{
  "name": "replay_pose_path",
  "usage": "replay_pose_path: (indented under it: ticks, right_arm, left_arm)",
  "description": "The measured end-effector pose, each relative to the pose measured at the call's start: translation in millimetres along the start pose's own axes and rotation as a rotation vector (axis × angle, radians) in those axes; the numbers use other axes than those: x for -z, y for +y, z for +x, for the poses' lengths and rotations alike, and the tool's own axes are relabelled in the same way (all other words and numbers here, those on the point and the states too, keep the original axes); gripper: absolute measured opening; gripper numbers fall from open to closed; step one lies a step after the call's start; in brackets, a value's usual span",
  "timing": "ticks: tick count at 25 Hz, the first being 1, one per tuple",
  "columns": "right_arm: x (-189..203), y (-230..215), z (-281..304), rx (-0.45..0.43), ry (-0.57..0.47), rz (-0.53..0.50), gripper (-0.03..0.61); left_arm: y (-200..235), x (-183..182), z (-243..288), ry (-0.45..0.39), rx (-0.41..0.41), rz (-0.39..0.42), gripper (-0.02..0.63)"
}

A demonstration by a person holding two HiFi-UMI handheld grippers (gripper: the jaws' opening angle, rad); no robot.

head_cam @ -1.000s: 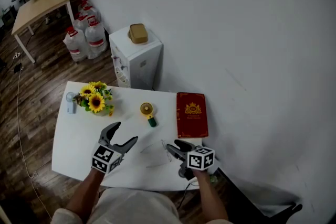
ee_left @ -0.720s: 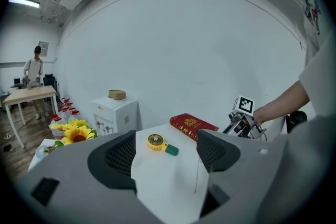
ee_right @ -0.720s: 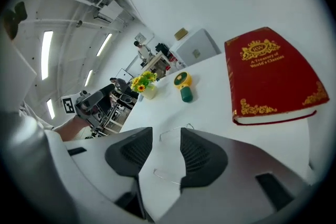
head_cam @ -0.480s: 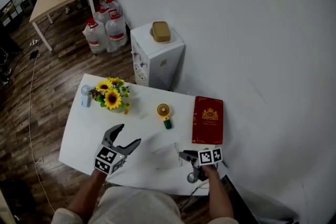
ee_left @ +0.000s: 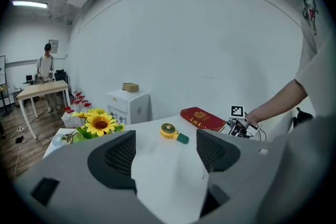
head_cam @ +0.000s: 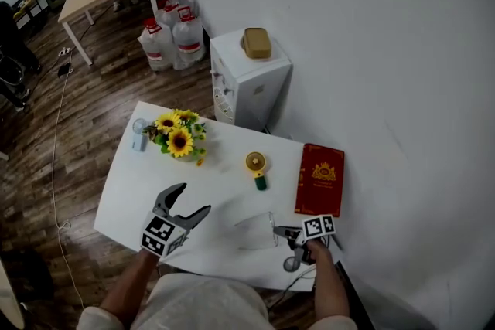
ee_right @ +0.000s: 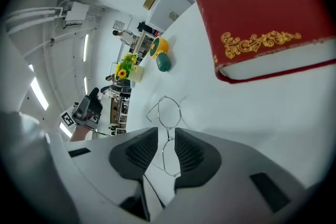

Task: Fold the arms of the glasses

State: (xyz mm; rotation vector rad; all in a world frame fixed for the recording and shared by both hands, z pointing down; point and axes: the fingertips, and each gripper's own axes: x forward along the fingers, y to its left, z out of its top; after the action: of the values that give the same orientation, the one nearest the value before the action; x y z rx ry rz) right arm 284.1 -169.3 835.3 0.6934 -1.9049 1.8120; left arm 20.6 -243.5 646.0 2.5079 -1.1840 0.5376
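The thin wire-framed glasses (head_cam: 257, 231) lie on the white table (head_cam: 139, 189) near its front edge, arms spread. My right gripper (head_cam: 280, 233) is down at the table on their right side. In the right gripper view, one lens (ee_right: 164, 112) lies just beyond the jaws and the other sits between them. The right gripper's (ee_right: 167, 148) jaws are closing and stand a narrow gap apart around the wire rim. My left gripper (head_cam: 193, 197) hovers wide open to the left of the glasses with nothing between its jaws (ee_left: 165, 152).
A red book (head_cam: 319, 180) lies at the table's right edge, close behind the right gripper. A yellow hand fan with a green handle (head_cam: 256, 166) and a bunch of sunflowers (head_cam: 179, 139) stand further back. A white cabinet (head_cam: 251, 77) stands behind the table.
My right gripper has sunk to the table, rolled over, and narrowed its jaws around the glasses. My left gripper has shifted slightly and stays open.
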Motion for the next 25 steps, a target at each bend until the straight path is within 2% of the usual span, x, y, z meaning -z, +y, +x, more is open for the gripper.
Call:
replay_pose_path:
  ticks: [11,16,25]
  right_arm:
    - [-0.9,-4.5,11.8,-0.012,0.032,0.032,0.06]
    - [-3.7,-1.3,11.3,-0.024,0.01,0.059,0.033]
    - [-6.6,8.6,10.6,-0.006,-0.028,0.032,0.015]
  left_arm:
    - [3.2,24.9,-4.7,0.041,-0.012,-0.032,0.357]
    - [4.1,21.2,-4.5,0.027,-0.012,-0.035,0.357]
    - [-0.5,23.0,-3.5,0.027,0.007,-0.035,0.357]
